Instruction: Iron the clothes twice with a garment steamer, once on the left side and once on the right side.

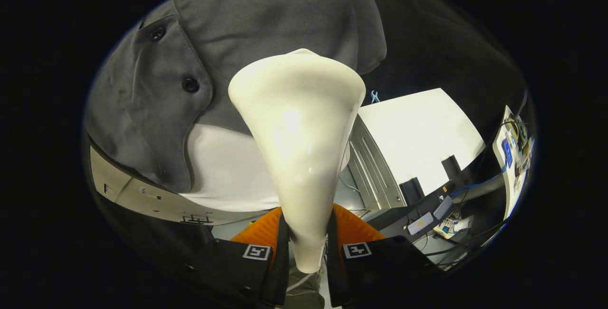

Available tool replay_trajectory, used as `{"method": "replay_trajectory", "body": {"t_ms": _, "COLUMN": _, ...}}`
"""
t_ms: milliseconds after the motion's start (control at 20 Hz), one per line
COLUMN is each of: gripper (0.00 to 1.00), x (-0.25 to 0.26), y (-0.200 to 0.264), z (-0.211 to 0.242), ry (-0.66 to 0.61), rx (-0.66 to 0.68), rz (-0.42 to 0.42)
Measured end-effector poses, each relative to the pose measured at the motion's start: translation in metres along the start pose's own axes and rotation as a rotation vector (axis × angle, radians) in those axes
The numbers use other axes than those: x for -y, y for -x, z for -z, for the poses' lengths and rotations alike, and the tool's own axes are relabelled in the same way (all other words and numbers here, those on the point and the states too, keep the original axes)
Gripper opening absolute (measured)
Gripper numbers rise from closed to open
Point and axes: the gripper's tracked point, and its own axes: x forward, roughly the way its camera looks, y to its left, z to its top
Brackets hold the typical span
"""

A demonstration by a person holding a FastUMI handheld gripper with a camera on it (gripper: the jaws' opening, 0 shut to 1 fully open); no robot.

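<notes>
The tool (pixel 308 247) is closed on the narrow handle of the garment steamer (pixel 297 142), one finger pressing each side of it. The steamer's body widens ahead of the fingers into a broad cream head, which sits against or just short of the grey shirt (pixel 266 28); contact cannot be confirmed from this angle. The shirt hangs over a white under-layer (pixel 223 166), with its button placket (pixel 190 84) lying to the left of the steamer head.

Judgement: the step in hand is a pass down one side of the garment. To do it well, the head should stay flat to the cloth, travel in one straight run, keep off the buttons, and not twist in the grip, since the glossy handle looks slippery.

Surface and room: the fabric looks matte and lightly creased near the placket. Beyond and to the right stand a white panel (pixel 418 133), a ribbed metal frame (pixel 375 171), and a bench (pixel 427 233) carrying cables and small devices.
</notes>
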Motion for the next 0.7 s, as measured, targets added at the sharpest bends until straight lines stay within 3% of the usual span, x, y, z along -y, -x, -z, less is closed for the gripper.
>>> {"method": "replay_trajectory", "body": {"t_ms": 450, "gripper": 0.42, "x": -0.017, "y": 0.066, "z": -0.014, "ry": -0.013, "rx": 0.084, "rz": -0.001}}
{"method": "replay_trajectory", "body": {"t_ms": 700, "gripper": 0.41, "x": -0.049, "y": 0.124, "z": -0.040, "ry": -0.023, "rx": 0.214, "rz": -0.016}}
